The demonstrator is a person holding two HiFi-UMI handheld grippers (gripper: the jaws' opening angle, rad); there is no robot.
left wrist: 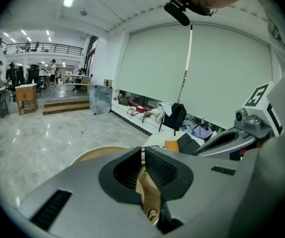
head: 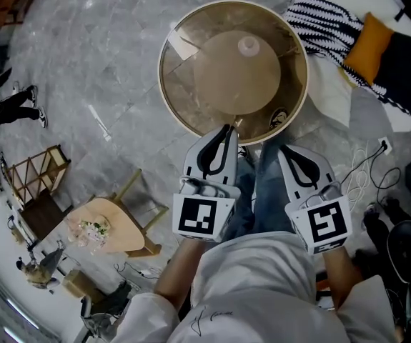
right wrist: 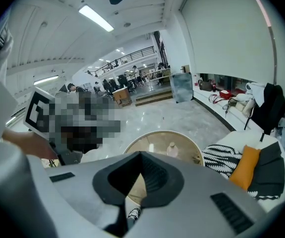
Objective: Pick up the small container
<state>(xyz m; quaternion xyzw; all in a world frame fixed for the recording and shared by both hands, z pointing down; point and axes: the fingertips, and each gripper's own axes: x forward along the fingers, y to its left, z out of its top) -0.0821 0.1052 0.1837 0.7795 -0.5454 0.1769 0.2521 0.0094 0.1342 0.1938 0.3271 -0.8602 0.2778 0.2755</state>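
A small pale container (head: 248, 46) with a narrow top stands upright on a round glass table with a cream rim (head: 164, 91), toward its far side. In the right gripper view the container (right wrist: 171, 149) shows beyond the jaws on the table (right wrist: 162, 132). My left gripper (head: 228, 128) hangs at the table's near edge, jaws shut and empty. My right gripper (head: 285, 148) is just short of the near rim, its jaws meeting at the tip with nothing between them. In the left gripper view, the left gripper (left wrist: 142, 150) points over the table rim (left wrist: 90, 152); the container is hidden there.
A sheet of paper (head: 181, 45) lies on the table's left part. A white seat with a striped blanket (head: 327, 20) and an orange cushion (head: 368, 48) stands at the right. Cables (head: 366, 166) trail on the floor. A wooden stool (head: 116, 224) and rack (head: 37, 170) stand at the left.
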